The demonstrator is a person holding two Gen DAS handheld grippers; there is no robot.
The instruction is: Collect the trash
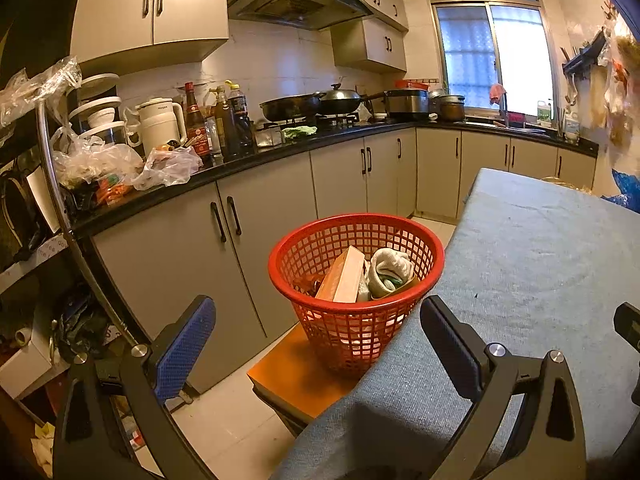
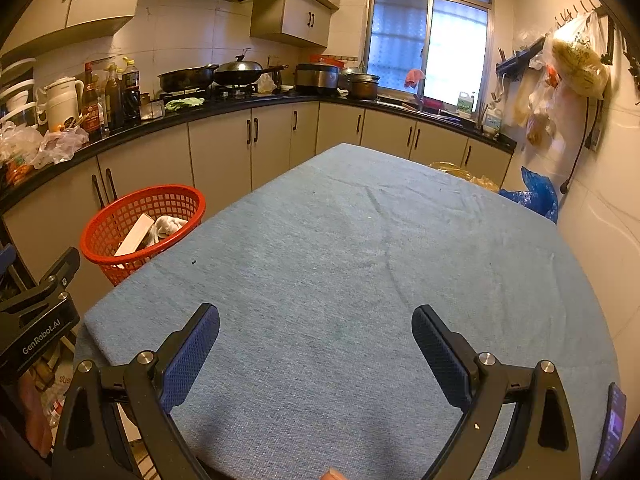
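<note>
A red mesh basket [image 1: 356, 280] stands on an orange stool [image 1: 296, 376] beside the left edge of the blue-cloth table [image 1: 520, 280]. It holds a flat cardboard box [image 1: 342, 280] and a crumpled white cloth [image 1: 390, 270]. My left gripper [image 1: 316, 328] is open and empty, just in front of the basket over the table's edge. In the right wrist view the basket [image 2: 140, 228] is at the left, and my right gripper [image 2: 316, 332] is open and empty above the near part of the table [image 2: 360, 260]. The left gripper's body [image 2: 36, 320] shows at the left.
A black counter [image 1: 240, 160] along the wall carries bottles, a kettle, plastic bags, pans and pots. Beige cabinets [image 1: 340, 172] stand below it. A cluttered shelf [image 1: 24, 240] is at the far left. Blue and yellow bags [image 2: 536, 196] lie past the table's far right corner. Bags hang on the right wall [image 2: 576, 64].
</note>
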